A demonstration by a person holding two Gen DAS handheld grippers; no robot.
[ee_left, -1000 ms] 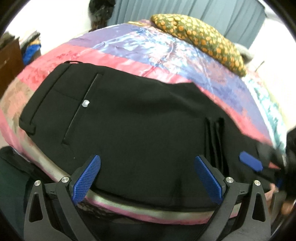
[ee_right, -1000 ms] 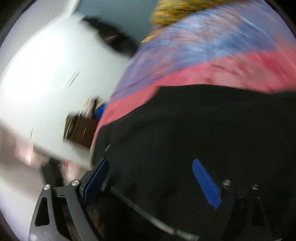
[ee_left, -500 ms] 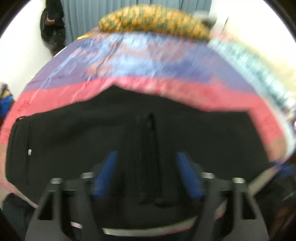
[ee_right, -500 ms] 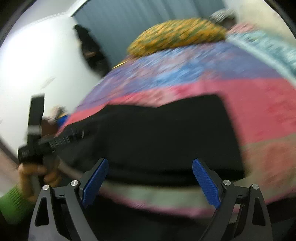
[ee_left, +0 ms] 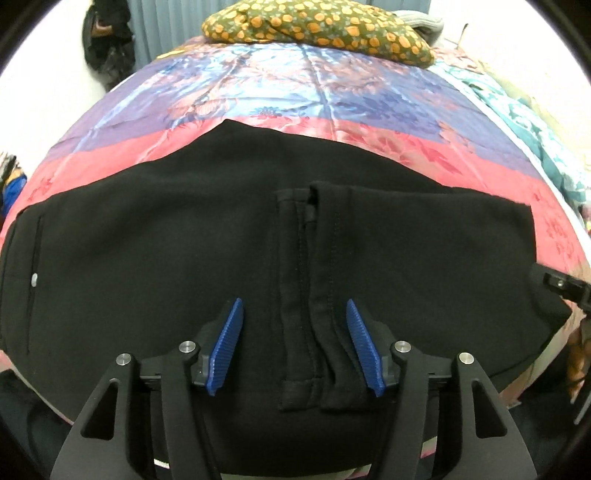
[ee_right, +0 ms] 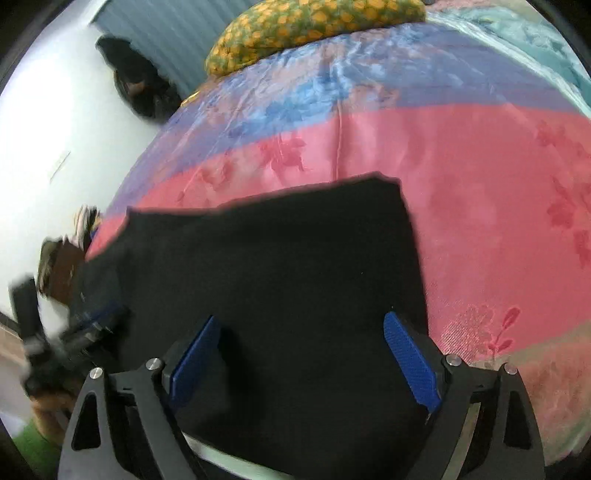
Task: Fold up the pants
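The black pants (ee_left: 166,258) lie spread flat across a bed covered by a striped satin bedspread (ee_left: 332,110), near its front edge. The left wrist view shows the garment almost whole: a back pocket with a small silver button (ee_left: 34,279) at the far left, and the stitched leg hems (ee_left: 314,295) folded over onto the middle of the cloth. The right wrist view shows none of those details, only the plain right-hand end of the pants (ee_right: 295,277), whose squared edge meets the pink band of the bedspread (ee_right: 480,184).

The left gripper (ee_left: 295,347) hovers just over the leg hems, which run between its blue pads (ee_left: 225,347); its jaws have just been opening a little after a quick narrowing, and they stand part open, the pads apart from the fabric and grasping nothing. The right gripper (ee_right: 308,362) hangs over the right end of the pants with its jaws spread wide, the cloth's edge just beside its right pad (ee_right: 410,365), and it too holds nothing.

Each camera catches the other tool: the right gripper's black frame (ee_left: 557,288) at the left view's right edge, and the blurred left gripper (ee_right: 66,343) at the right view's lower left. A yellow-dotted pillow (ee_left: 317,26) rests at the head of the bed before a grey-blue curtain (ee_right: 166,33).
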